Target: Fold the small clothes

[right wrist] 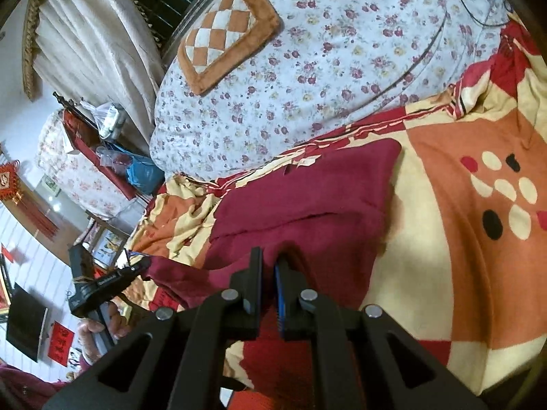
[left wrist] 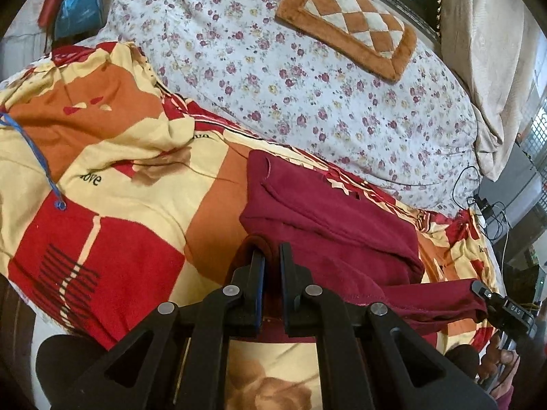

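— Where's the maroon garment (left wrist: 328,225)?

— On the bed's patterned blanket (left wrist: 112,157), spreading ahead of both sets of jaws.

— The left gripper (left wrist: 271,256)?

— Its jaws are pinching a raised fold of the maroon garment's near edge.

— And the right gripper (right wrist: 270,259)?

— Likewise, jaws pressed on the cloth, which bunches up between them.

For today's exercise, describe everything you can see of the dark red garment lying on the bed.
The dark red garment is soft, knit-looking cloth, plain, with stitched hems. It lies partly folded on the patterned blanket, layers overlapping, beside the floral quilt. Its near edge is lifted off the blanket: the left gripper is shut on one end and the right gripper on the other, so the cloth hangs stretched between them.
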`<control>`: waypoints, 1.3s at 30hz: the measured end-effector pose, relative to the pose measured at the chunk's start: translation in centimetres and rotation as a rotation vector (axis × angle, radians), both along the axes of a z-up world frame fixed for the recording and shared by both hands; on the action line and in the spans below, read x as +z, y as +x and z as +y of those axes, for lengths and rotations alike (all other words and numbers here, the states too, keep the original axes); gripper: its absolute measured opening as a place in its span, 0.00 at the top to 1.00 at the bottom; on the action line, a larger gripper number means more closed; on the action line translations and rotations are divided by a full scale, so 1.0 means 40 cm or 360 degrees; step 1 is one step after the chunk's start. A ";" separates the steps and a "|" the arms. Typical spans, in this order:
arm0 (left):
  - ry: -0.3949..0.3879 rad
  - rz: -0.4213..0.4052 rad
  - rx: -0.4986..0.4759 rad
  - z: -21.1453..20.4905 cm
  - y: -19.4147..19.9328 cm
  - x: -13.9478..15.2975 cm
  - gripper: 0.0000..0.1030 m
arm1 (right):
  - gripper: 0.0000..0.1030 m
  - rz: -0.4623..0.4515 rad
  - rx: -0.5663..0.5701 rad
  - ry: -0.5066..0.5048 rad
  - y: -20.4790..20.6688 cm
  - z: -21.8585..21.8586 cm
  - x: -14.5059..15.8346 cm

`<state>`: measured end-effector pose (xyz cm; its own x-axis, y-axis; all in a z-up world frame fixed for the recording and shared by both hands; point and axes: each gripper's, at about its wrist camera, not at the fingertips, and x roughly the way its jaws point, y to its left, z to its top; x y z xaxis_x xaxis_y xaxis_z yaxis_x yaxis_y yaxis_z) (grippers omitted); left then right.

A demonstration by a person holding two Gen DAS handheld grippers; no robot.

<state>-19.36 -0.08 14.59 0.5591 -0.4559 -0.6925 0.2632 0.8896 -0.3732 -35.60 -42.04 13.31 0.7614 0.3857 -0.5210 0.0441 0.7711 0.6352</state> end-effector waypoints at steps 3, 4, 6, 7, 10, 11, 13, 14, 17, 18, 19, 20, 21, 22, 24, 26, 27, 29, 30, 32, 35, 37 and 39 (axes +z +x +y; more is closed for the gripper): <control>0.0000 0.0002 0.0007 -0.002 0.008 -0.004 1.00 | 0.94 -0.0003 0.0000 -0.0011 0.006 0.000 0.006; 0.0002 0.0001 0.0006 -0.003 0.012 -0.005 1.00 | 0.94 -0.0001 0.0002 -0.0019 0.009 -0.001 0.007; 0.0010 -0.0002 0.0001 -0.006 0.014 -0.006 1.00 | 0.94 0.0005 0.0002 -0.0023 0.013 0.000 0.009; 0.0016 -0.0003 -0.0002 -0.008 0.018 -0.005 1.00 | 0.94 0.0007 0.0000 -0.0020 0.016 -0.002 0.010; 0.0022 -0.0005 -0.0007 -0.013 0.024 -0.003 1.00 | 0.94 0.0013 -0.0011 -0.0011 0.026 -0.011 0.010; 0.0028 -0.0007 -0.0012 -0.017 0.028 -0.001 1.00 | 0.94 0.0013 -0.0012 -0.0011 0.029 -0.013 0.010; 0.0038 -0.0015 -0.0020 -0.024 0.036 0.003 1.00 | 0.94 0.0010 -0.0016 -0.0016 0.035 -0.016 0.014; 0.0046 -0.0022 -0.0024 -0.030 0.042 0.006 1.00 | 0.94 0.0007 -0.0017 -0.0019 0.036 -0.017 0.016; 0.0057 -0.0033 -0.0032 -0.040 0.054 0.011 1.00 | 0.94 -0.0009 -0.0023 -0.0022 0.043 -0.024 0.025; 0.0061 -0.0037 -0.0034 -0.045 0.060 0.013 1.00 | 0.94 -0.0015 -0.0027 -0.0023 0.045 -0.028 0.028; 0.0066 -0.0041 -0.0036 -0.049 0.064 0.015 1.00 | 0.94 -0.0017 -0.0031 -0.0024 0.048 -0.030 0.030; 0.0075 -0.0046 -0.0041 -0.055 0.069 0.016 1.00 | 0.94 -0.0017 -0.0034 -0.0026 0.054 -0.033 0.031; 0.0090 -0.0051 -0.0049 -0.064 0.079 0.017 1.00 | 0.94 -0.0015 -0.0038 -0.0028 0.059 -0.036 0.031; 0.0100 -0.0053 -0.0054 -0.070 0.086 0.017 1.00 | 0.94 -0.0011 -0.0045 -0.0030 0.065 -0.040 0.030; 0.0111 -0.0043 -0.0059 -0.081 0.104 0.015 1.00 | 0.94 -0.0001 -0.0060 -0.0013 0.079 -0.049 0.027; 0.0111 -0.0030 -0.0068 -0.090 0.124 0.015 1.00 | 0.94 0.0007 -0.0075 0.0001 0.096 -0.058 0.023; 0.0112 -0.0029 -0.0072 -0.098 0.139 0.017 1.00 | 0.94 0.0010 -0.0081 -0.0003 0.103 -0.061 0.022; 0.0116 -0.0037 -0.0081 -0.111 0.162 0.021 1.00 | 0.94 0.0019 -0.0092 -0.0015 0.124 -0.070 0.019; 0.0115 -0.0039 -0.0085 -0.118 0.171 0.023 1.00 | 0.94 0.0025 -0.0100 -0.0021 0.133 -0.075 0.018; 0.0119 -0.0042 -0.0097 -0.138 0.199 0.022 1.00 | 0.94 0.0046 -0.0124 -0.0039 0.154 -0.090 0.015; 0.0144 -0.0032 -0.0102 -0.168 0.239 0.010 1.00 | 0.94 0.0060 -0.0141 -0.0036 0.185 -0.111 0.009; 0.0152 -0.0018 -0.0104 -0.184 0.263 -0.001 1.00 | 0.94 0.0080 -0.0158 -0.0037 0.211 -0.128 -0.003; 0.0161 0.0009 -0.0101 -0.204 0.295 -0.018 1.00 | 0.94 0.0101 -0.0175 -0.0034 0.234 -0.142 -0.014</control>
